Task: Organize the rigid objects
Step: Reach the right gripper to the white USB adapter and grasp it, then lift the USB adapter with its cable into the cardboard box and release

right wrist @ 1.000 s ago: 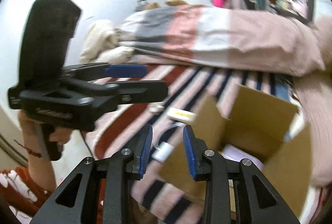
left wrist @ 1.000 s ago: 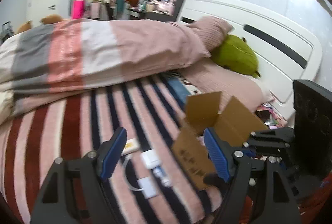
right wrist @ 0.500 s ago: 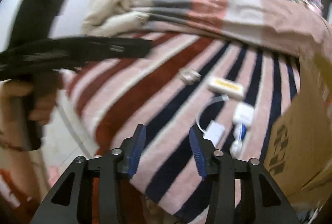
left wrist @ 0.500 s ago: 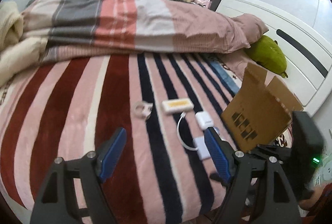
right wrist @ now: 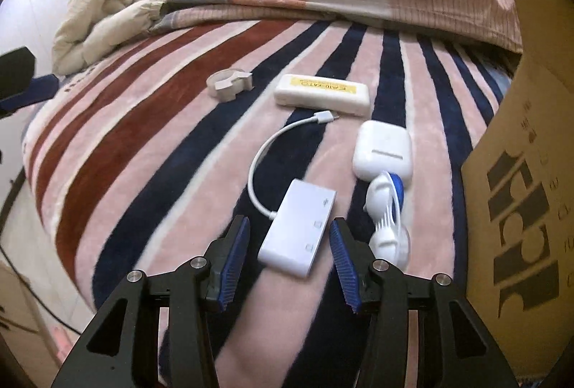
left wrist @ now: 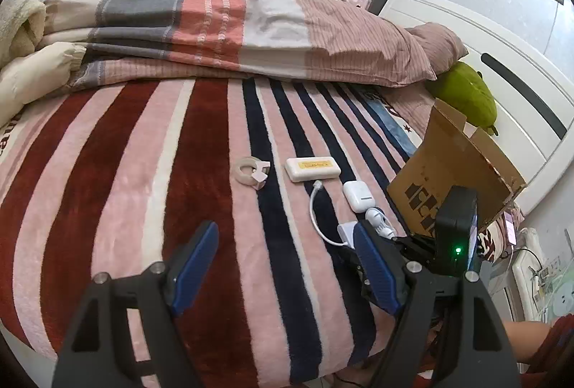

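Left gripper (left wrist: 285, 266) jaws spread wide over the striped blanket (left wrist: 143, 172). Ahead lie a tape ring (left wrist: 252, 170) and a white case with yellow label (left wrist: 313, 168); ahead-right, an earbud case (left wrist: 358, 196) and cardboard box (left wrist: 452, 172). Right gripper (left wrist: 412, 244), partly hidden, possibly open.

The cardboard box (right wrist: 520, 172) runs off the right edge, its inside hidden.

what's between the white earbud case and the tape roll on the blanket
In the right wrist view, the cream box with a yellow label lies between the earbud case and the tape roll; the adapter cable's plug sits just in front of it.
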A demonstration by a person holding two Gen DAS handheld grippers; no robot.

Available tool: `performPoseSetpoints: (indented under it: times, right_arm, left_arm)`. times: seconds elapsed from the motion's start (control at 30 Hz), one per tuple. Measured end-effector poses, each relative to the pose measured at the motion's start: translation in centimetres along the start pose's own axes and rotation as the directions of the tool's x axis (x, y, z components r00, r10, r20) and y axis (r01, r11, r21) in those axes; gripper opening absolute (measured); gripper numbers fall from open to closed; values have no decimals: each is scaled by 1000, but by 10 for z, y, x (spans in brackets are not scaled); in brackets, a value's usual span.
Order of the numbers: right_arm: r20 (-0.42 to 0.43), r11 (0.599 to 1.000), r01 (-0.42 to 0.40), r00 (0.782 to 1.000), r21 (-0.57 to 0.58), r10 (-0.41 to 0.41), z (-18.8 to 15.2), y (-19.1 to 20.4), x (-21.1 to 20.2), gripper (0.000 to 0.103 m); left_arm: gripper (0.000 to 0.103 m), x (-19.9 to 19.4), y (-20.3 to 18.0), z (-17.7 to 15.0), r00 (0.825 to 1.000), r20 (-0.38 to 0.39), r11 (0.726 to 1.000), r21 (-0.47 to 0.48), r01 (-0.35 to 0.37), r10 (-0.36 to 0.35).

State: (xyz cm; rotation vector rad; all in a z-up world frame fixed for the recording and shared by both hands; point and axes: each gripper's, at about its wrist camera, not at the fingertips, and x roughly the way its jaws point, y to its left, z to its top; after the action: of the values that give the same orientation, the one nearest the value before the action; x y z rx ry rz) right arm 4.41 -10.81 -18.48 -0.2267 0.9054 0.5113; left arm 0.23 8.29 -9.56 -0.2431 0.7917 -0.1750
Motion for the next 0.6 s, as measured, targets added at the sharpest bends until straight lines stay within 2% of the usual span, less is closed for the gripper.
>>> performPoseSetpoints:
  times: [0.17, 0.3, 0.5, 0.6]
  right_arm:
    - [36, 999, -8, 999, -35, 10, 1, 4, -12, 28]
    - [81, 995, -67, 994, -69, 73, 10, 12, -33, 28]
    - [177, 974, -154, 967, -167, 184, 32, 30, -83, 28]
    - [212, 961, -179, 951, -210, 223, 41, 33, -106, 28]
  left_arm:
    - [75, 3, -7, 3, 1000, -12, 1000, 14, 20, -20]
    - [75, 3, -17, 8, 997, -17, 997, 25, 76, -76]
    - [74, -4, -38, 22, 983, -6, 983, 33, 183, -183]
    - [57, -8, -52, 32, 972, -4, 971, 43, 236, -236]
